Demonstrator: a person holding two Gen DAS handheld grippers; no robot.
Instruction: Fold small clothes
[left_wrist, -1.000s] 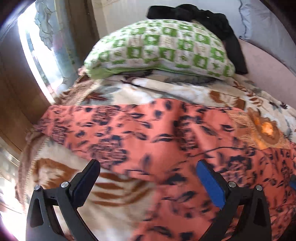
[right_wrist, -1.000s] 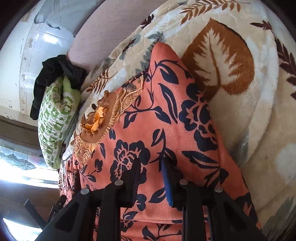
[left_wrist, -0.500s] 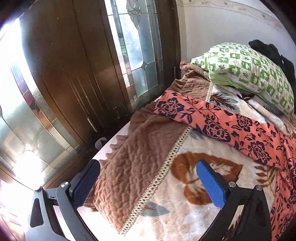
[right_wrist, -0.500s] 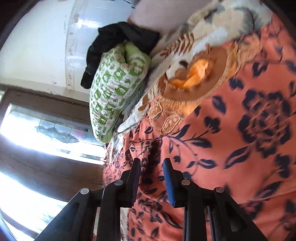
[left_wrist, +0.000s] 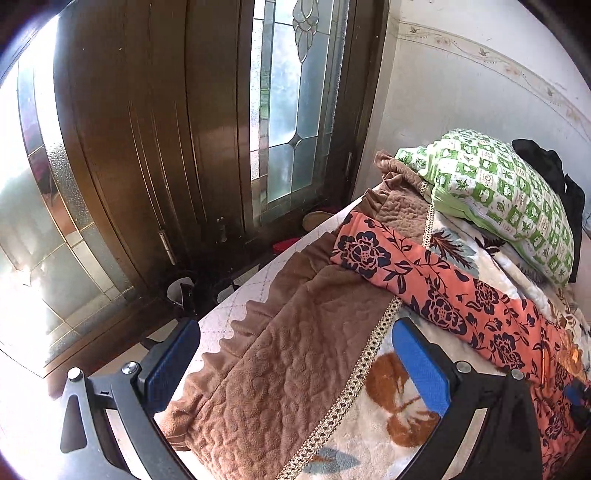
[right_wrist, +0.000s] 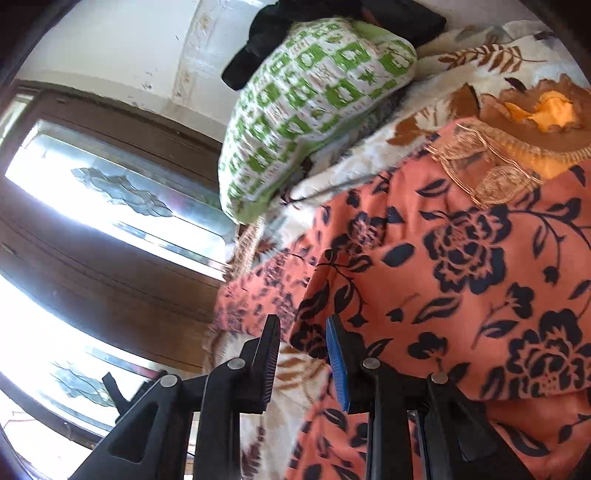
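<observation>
An orange garment with dark blue flowers (right_wrist: 461, 280) lies spread on the bed, its embroidered neckline (right_wrist: 491, 166) toward the pillow. One long sleeve (left_wrist: 417, 273) reaches across the blanket to the bed's edge by the door. My left gripper (left_wrist: 295, 354) hovers wide open over the brown blanket border, short of the sleeve and holding nothing. My right gripper (right_wrist: 304, 347) hangs over the garment's near folded edge. Its jaws stand a narrow gap apart and its pads (right_wrist: 338, 362) press on nothing.
A cream fleece blanket with brown leaves (left_wrist: 399, 417) and a brown quilted border (left_wrist: 280, 387) covers the bed. A green-checked pillow (left_wrist: 498, 195) with black clothing (left_wrist: 554, 173) behind it lies at the head. A wooden door with leaded glass (left_wrist: 288, 122) stands close beside the bed.
The left view swung off the garment's body to the bed's edge by the door, where the sleeve now shows. The right view swung from the hem side toward the pillow and sleeve. Jaw gaps look unchanged.
</observation>
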